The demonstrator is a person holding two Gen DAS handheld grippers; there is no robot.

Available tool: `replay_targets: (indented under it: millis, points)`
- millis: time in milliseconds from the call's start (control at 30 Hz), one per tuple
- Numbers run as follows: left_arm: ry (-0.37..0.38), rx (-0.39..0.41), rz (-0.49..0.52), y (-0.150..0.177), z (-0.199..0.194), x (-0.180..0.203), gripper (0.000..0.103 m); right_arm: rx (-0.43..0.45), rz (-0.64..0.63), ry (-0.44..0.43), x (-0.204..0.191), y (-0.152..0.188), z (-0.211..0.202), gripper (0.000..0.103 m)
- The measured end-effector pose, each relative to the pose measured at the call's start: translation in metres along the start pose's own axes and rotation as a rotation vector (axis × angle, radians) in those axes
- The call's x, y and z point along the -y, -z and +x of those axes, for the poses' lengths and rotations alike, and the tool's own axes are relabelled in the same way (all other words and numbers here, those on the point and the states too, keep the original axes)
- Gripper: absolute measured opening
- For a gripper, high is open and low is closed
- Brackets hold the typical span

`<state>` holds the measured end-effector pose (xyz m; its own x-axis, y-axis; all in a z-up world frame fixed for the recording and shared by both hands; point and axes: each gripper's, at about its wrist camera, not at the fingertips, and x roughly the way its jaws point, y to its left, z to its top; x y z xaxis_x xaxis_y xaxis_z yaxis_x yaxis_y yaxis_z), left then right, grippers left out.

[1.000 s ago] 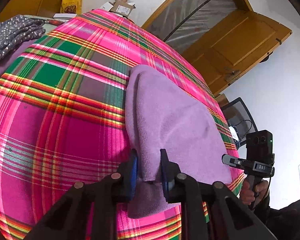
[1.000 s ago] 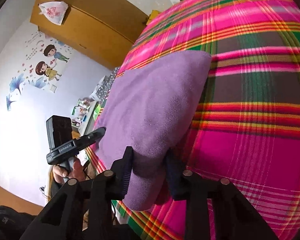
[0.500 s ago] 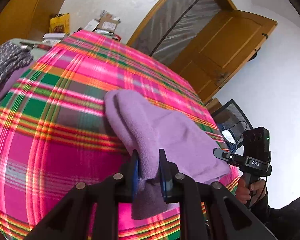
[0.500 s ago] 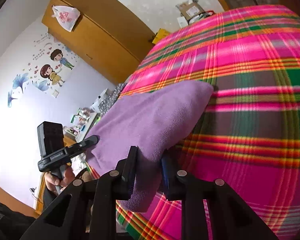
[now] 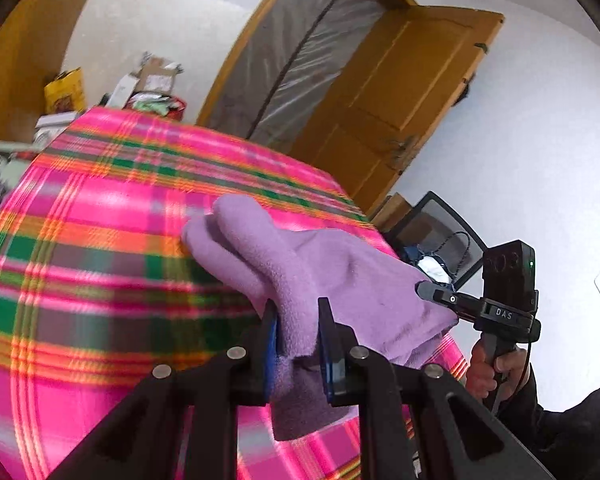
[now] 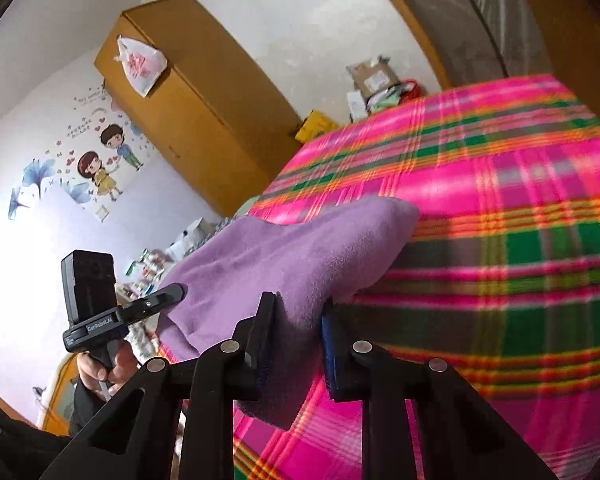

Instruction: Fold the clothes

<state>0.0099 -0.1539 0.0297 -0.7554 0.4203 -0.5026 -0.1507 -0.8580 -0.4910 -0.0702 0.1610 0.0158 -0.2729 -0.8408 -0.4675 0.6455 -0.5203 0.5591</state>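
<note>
Across the pink plaid bed [image 5: 100,240], we pinch the soft, light purple garment [image 5: 332,276] at its near corners, left gripper [image 5: 298,344] at lower centre, right gripper [image 5: 440,294] at the right edge, jaws clamped on limp fleece that sags between them.

Lilac fleecy garment [image 5: 340,276] sits on a loud plaid bedspread [image 5: 100,264], hot pink with green blocks and orange-yellow stripes. Both claws are black with blue pads. Door [image 5: 400,92] and cabinet [image 6: 192,108] are mustard-brown wood, walls white.
</note>
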Motion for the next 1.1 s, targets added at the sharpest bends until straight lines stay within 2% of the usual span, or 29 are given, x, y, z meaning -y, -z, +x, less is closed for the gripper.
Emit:
replay_targets:
  millis: [400,733,1100]
  points:
    - [0.076,-0.027,0.091,-0.055,0.079,0.043,0.018,0.108,-0.044,0.121,0.044,-0.042,-0.039,0.021]
    - [0.137,-0.038,0.159,-0.095,0.149,0.09,0.018,0.169,-0.062,0.208,0.095,-0.079,-0.07,0.02]
    - [0.192,-0.067,0.204,-0.128,0.236,0.116,0.018,0.224,-0.04,0.296,0.159,-0.118,-0.091,0.019]
